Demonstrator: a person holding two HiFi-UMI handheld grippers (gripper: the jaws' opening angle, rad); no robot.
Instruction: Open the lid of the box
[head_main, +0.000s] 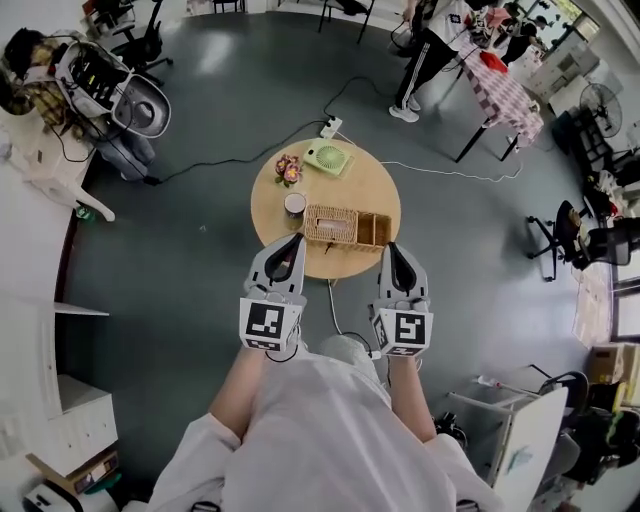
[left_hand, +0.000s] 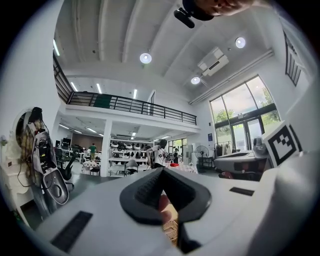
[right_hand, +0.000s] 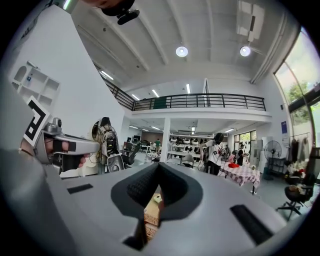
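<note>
My left gripper (head_main: 291, 246) hangs over the near edge of the round wooden table (head_main: 375, 180), jaws pressed together with nothing caught between them. My right gripper (head_main: 394, 251) hangs level with it on the right, also over the near edge, its jaws closed and empty too. Just beyond both tips, about midway between them, sits the woven box (head_main: 330, 225). Its flat woven lid lies down over the larger left part, and an open compartment shows at its right end. Neither gripper touches it. A cup (head_main: 295, 204) stands just beside the box's far left corner. Farther back on the table are a small bunch of flowers (head_main: 289, 169) and, to their right, a green fan (head_main: 328, 158). Past the far edge a power strip (head_main: 331, 127) lies on the grey floor
</note>
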